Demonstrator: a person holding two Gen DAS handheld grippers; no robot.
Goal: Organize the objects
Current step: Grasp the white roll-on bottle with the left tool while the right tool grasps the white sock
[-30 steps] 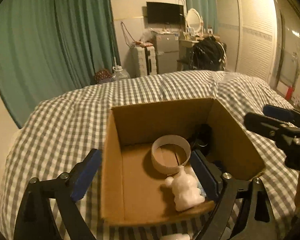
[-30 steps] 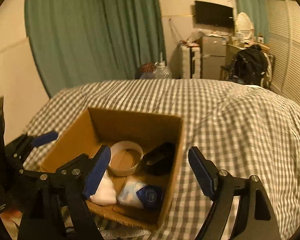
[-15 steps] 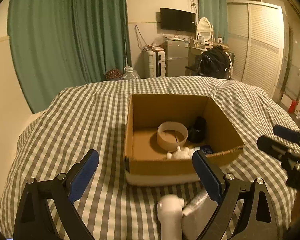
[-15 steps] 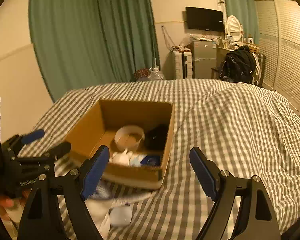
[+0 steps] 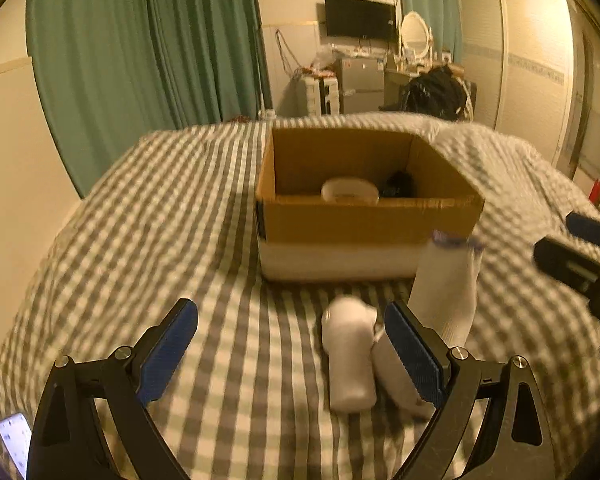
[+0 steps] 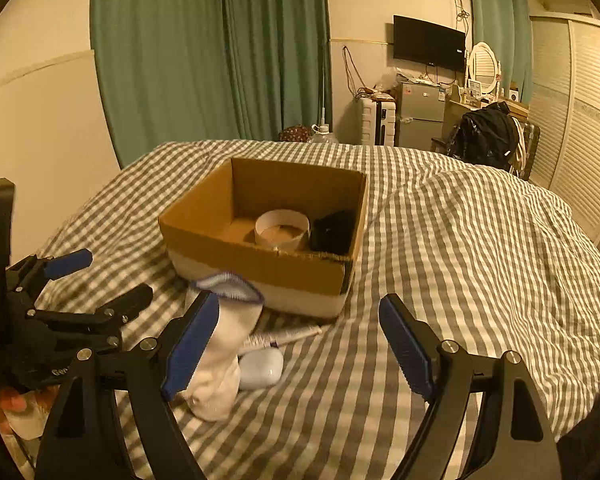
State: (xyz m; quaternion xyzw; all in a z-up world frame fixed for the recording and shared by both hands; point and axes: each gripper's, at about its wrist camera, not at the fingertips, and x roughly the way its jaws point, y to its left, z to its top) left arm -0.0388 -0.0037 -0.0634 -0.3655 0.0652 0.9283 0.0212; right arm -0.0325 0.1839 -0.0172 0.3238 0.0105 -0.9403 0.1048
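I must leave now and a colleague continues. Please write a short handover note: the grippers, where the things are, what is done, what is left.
Left gripper: open, empty, above the checked bedcover.
Right gripper: open, empty.
Cardboard box sits on the bed; inside are a white tape ring and a black object.
Left outside, in front of the box: white sock, white earbud case, thin tube, white bottle.
To do: put these four into the box.

Both wrist views toward shared box
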